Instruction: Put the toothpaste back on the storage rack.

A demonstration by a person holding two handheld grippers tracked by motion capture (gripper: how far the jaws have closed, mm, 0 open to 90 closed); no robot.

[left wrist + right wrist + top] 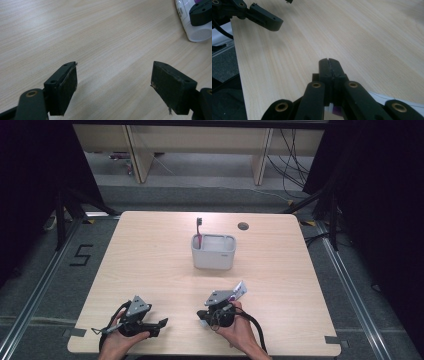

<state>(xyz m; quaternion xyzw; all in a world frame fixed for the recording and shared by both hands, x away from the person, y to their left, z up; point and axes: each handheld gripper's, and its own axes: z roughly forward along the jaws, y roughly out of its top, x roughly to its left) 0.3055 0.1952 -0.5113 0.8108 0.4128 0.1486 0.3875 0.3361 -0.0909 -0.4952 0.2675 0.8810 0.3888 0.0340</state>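
Right hand-held gripper (pixel 206 314) jaws pinched flat on a white-and-purple tube (pixel 239 291), held low over the surface (pixel 150 265), tail toward the holder (pixel 214 252), likely bound there. Left hand-held gripper (pixel 159 324) gapes wide, empty, waiting.

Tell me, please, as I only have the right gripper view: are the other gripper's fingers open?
Observer: Yes, the left gripper has its fingers wide apart over bare table.
Operator: Thank you. What stands farther up the table?
Observer: A white holder, with a red toothbrush upright in it.
Operator: Is anything lying by my gripper?
Observer: A white and purple tube pokes out beside the right gripper.
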